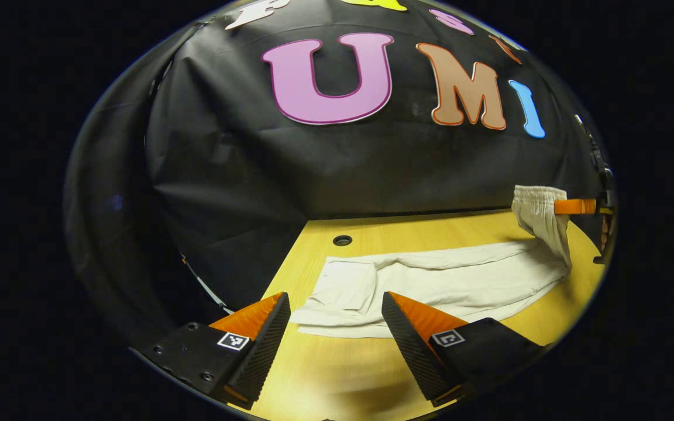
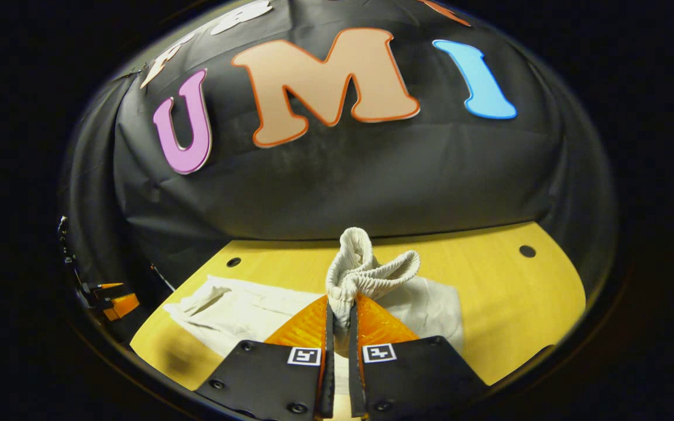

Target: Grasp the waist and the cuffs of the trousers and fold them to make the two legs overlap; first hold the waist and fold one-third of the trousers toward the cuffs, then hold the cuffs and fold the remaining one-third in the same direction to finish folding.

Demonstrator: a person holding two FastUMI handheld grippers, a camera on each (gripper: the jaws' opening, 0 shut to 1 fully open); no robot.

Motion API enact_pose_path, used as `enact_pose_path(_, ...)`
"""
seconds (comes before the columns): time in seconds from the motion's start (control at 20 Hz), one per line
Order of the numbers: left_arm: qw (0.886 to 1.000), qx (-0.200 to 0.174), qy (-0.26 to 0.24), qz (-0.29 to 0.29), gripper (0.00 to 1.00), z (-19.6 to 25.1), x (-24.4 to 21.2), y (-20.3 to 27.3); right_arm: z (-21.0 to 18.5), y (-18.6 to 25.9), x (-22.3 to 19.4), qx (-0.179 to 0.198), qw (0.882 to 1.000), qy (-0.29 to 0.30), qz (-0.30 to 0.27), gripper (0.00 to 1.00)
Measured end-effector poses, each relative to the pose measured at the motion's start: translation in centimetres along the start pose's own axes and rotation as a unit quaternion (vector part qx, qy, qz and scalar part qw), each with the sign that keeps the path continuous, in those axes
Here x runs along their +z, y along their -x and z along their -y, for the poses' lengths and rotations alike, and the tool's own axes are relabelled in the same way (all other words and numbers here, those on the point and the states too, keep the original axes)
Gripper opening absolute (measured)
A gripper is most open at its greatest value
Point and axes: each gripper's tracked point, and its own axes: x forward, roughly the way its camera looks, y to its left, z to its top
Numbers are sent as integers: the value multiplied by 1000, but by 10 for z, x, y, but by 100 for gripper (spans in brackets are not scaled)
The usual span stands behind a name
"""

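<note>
**Waist lifted by right gripper, left gripper idle near the cuffs: slip and drag risk**

Table (image 1: 506, 225): yellow wood top, cable holes toward the back, booth wall right behind it.

Trousers (image 1: 430, 280): pale cloth, lying long across the table. Legs look already overlapped, flat, some wrinkles. Cuffs (image 1: 340, 292) end sits flat just ahead of the left gripper. Waist (image 2: 366, 269) end is raised off the table, elastic bunched up.

Right gripper (image 2: 340, 318): fingers closed together on the gathered waist, cloth pinched between both. In the left gripper view the same waist hangs from it at far right, clear of the table.

Left gripper (image 1: 334, 324): fingers spread apart, nothing between them, hovering low, close to the cuffs and apparently not touching them.

My read: the first one-third fold toward the cuffs is starting.

Risks:
- Only one bunched point of the waist is held, so the free corner may sag and the fold may land skewed.
- Nothing pins the cuffs. Dragging the waist could slide the whole garment and separate the legs.
- Ribbed elastic is thick and springy, so it could creep out of the pinch mid-carry.
- Carrying low would rumple the middle section.
</note>
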Motion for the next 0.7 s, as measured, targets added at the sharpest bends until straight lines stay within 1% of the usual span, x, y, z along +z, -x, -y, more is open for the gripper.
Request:
enact_pose_path(0.15, 1000, 3, 1, -9, 96, -19, -12, -8, 2, 5, 2, -3, 999, 32, -38, 12)
enact_pose_path(0.3, 1000, -5, 10, -21, 96, -27, -26, -20, 3, 6, 2, -9, 995, 64, -70, 12)
enact_pose_path(0.35, 1000, -7, 13, -25, 96, -29, -31, -25, 3, 8, 3, -8, 994, 73, -79, 15)
enact_pose_path(0.4, 999, -10, 16, -30, 96, -32, -37, -28, 4, 9, 1, -3, 993, 78, -86, 20)
enact_pose_path(0.45, 999, -13, 18, -37, 96, -34, -44, -33, 3, 10, 3, 6, 993, 80, -89, 19)
enact_pose_path(0.5, 999, -16, 19, -42, 96, -36, -50, -39, 6, 13, 8, 9, 993, 84, -83, 35)
enact_pose_path(0.6, 998, -23, 30, -48, 97, -37, -58, -52, 12, 26, 24, 10, 993, 92, -71, 76)
enact_pose_path(0.65, 998, -26, 38, -47, 92, -36, -60, -61, 14, 31, 25, 4, 993, 95, -70, 96)
enact_pose_path(0.7, 997, -31, 51, -46, 97, -35, -61, -71, 9, 35, 19, 0, 993, 98, -71, 93)
